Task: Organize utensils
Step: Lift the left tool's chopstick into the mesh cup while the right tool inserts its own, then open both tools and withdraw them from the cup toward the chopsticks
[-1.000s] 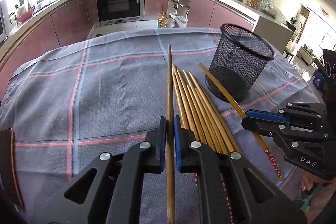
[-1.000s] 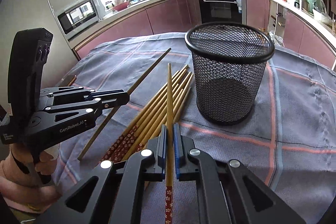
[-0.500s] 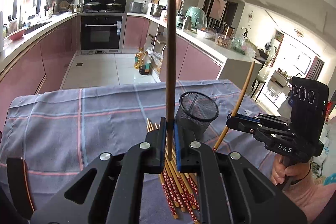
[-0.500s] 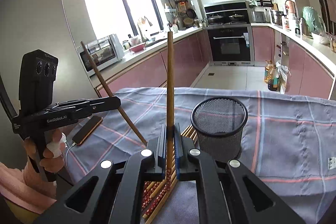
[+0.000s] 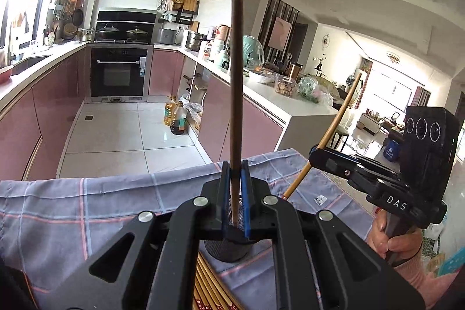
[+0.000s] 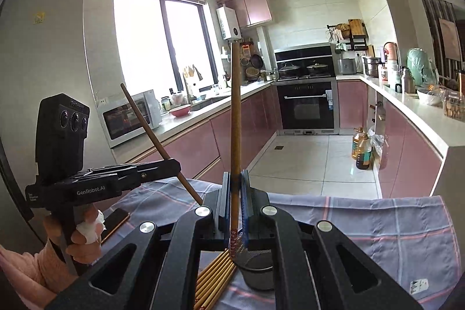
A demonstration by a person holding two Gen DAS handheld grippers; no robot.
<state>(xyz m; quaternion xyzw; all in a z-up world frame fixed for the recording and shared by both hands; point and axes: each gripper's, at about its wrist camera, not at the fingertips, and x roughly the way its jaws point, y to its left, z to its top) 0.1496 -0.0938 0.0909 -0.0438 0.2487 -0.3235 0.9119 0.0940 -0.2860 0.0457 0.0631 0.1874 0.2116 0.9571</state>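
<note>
Kitchen behind checked cloth (image 5: 87, 211). Left gripper (image 5: 234, 188) clamps dark chopstick (image 5: 236, 83) upright; right gripper (image 6: 235, 199) clamps light chopstick (image 6: 234, 118). Mesh cup (image 6: 257, 269), remaining chopsticks (image 6: 215, 278) mostly hidden under grippers.

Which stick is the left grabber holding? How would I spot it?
Start at the checked tablecloth with the black mesh cup on it. Above it, the left gripper pinches a dark brown chopstick pointing up. It is plain and darker than the golden chopstick with a red-patterned end in the right gripper.
</note>
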